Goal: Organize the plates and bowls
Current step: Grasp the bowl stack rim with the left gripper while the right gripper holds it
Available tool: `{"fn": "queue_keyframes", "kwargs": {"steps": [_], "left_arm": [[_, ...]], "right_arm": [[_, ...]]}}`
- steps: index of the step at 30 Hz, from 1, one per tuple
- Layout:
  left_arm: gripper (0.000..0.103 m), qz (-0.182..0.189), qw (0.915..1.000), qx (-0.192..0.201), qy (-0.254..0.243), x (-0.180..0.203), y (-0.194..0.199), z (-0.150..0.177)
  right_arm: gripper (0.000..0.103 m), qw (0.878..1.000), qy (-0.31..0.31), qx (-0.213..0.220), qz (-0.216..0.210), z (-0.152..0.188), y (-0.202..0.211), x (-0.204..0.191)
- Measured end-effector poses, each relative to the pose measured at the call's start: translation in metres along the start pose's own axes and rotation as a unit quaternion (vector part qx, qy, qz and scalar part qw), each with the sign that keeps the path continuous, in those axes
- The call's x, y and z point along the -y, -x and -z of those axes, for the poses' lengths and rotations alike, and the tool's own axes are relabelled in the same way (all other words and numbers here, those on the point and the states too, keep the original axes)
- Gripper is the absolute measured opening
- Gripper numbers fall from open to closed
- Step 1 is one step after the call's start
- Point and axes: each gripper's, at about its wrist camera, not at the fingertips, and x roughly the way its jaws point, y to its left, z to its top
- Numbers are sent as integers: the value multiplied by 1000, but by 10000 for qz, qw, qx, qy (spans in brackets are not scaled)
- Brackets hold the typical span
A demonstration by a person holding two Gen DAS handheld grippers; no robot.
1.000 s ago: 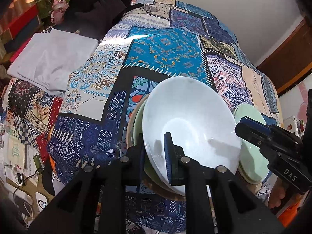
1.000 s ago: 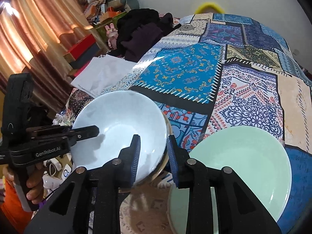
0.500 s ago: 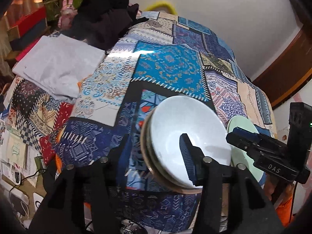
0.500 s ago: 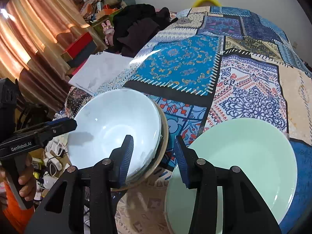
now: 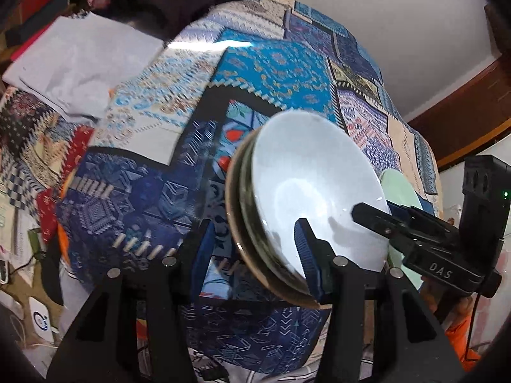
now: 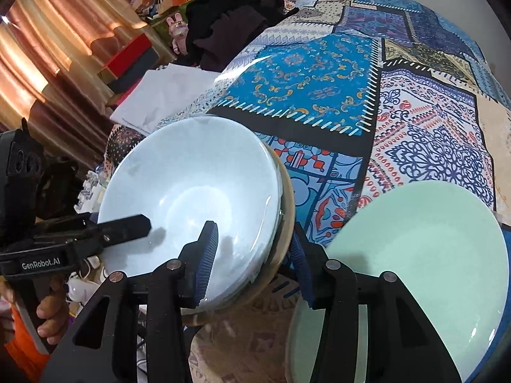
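A pale white ceramic bowl (image 5: 313, 198) sits on top of a small stack of dishes on the patchwork-patterned blue cloth (image 5: 271, 73). The left gripper (image 5: 254, 249) is spread wide, its fingers straddling the near rim of the stack without closing on it. The right gripper (image 6: 255, 255) is likewise spread, one finger inside the bowl (image 6: 191, 191) and the other outside the rim. A mint-green round plate (image 6: 424, 255) lies just beside the stack, to its right.
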Motion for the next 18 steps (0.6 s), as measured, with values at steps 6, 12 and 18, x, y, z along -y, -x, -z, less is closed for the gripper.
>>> {"fn": "queue_keyframes", "kwargs": {"steps": [6,12,18], "left_arm": [[51,155,9994,-287,115,-2,-20,-1],[51,83,9996,-283,6,5,-31,1],[51,7,9997,-230,23,10,-33,4]], "right_arm": [[46,9998,66,-161,16,-4,-12,-3],[46,9993,313,-79,197,-3,-16,-10],[42,9996,233,46,173,-6,-15,-7]]}}
